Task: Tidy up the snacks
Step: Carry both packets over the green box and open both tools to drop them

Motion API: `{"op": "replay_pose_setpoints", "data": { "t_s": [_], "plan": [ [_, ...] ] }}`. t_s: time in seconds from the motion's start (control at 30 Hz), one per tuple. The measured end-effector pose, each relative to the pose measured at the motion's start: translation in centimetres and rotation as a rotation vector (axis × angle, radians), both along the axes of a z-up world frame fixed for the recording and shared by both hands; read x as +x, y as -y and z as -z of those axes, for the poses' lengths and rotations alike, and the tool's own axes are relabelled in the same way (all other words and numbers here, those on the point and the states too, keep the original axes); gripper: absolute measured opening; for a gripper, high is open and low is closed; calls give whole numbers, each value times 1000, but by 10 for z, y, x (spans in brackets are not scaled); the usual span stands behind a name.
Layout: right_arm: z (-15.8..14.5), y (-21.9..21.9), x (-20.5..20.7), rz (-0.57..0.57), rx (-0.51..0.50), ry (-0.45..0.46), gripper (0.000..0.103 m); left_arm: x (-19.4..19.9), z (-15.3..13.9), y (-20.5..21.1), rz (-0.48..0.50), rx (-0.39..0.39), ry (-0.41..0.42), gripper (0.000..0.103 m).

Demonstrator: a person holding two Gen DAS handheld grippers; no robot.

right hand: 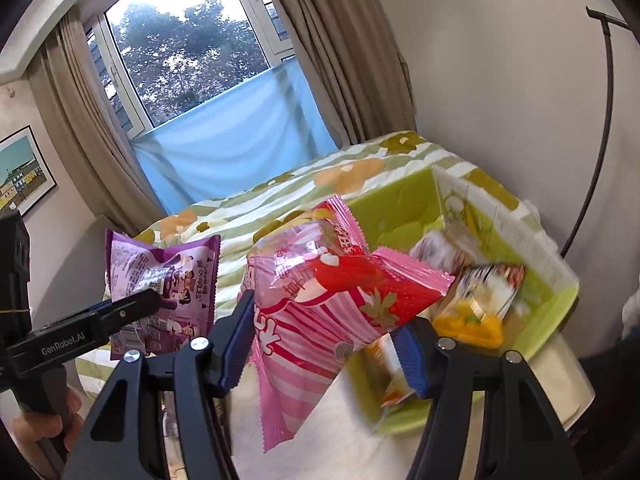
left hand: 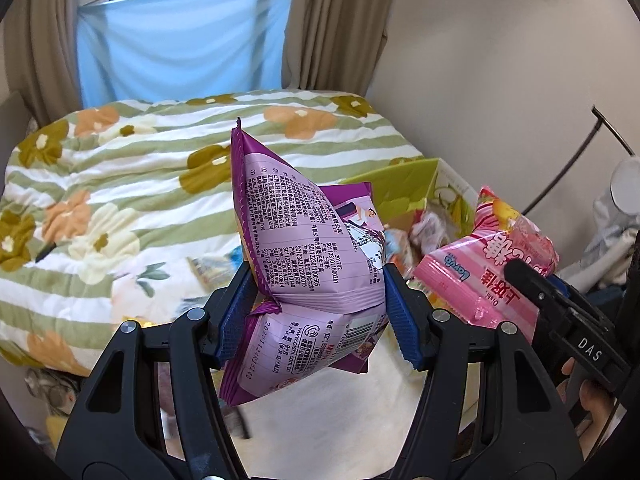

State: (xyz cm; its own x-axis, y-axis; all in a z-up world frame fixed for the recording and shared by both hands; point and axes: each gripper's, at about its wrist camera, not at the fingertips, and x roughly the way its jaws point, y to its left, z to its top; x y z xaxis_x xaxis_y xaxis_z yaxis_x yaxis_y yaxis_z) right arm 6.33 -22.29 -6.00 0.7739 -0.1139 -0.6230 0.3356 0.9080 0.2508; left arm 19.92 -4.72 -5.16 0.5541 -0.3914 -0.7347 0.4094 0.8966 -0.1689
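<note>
Two snack packets are held aloft: a purple crinkled foil snack bag (left hand: 308,248), clamped between the blue pads of the left gripper (left hand: 316,312), and a pink striped plastic snack bag (right hand: 320,304), pinched in the right gripper (right hand: 324,344), its long axis slanting down to the left. We read the lime-green open cardboard box (right hand: 400,196), already holding packets, as the destination; it lies ahead and to the right, nearer the right gripper. Beyond it spreads the floral striped quilt (left hand: 120,184).
</note>
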Motion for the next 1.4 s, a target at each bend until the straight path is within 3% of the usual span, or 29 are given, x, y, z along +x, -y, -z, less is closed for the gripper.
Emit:
{"op": "replay_pose_setpoints", "data": {
  "t_s": [0.33, 0.6, 0.67, 0.7, 0.73, 0.9, 1.07, 1.4],
  "plan": [
    [-7, 117, 34, -106, -9, -46, 59, 39, 27, 121, -72, -44, -53, 59],
    [-1, 170, 51, -146, -19, -90, 59, 74, 69, 199, -96, -29, -120, 60],
    [1, 178, 53, -148, -21, -96, 59, 81, 75, 208, -105, -24, -138, 75],
    [1, 182, 53, -147, -18, -100, 59, 84, 79, 213, -118, 2, -144, 95],
    [3, 186, 54, -145, -11, -104, 59, 85, 80, 215, -132, 21, -141, 102],
    [6, 193, 58, -138, 15, -113, 59, 74, 82, 203, -151, 54, -146, 102],
    [3, 191, 62, -142, 19, -113, 59, 57, 76, 175, -168, 24, -164, 102],
    [5, 187, 104, -117, -127, -172, 60, 41, 53, 154, -179, 26, -118, 102]
  ]
}}
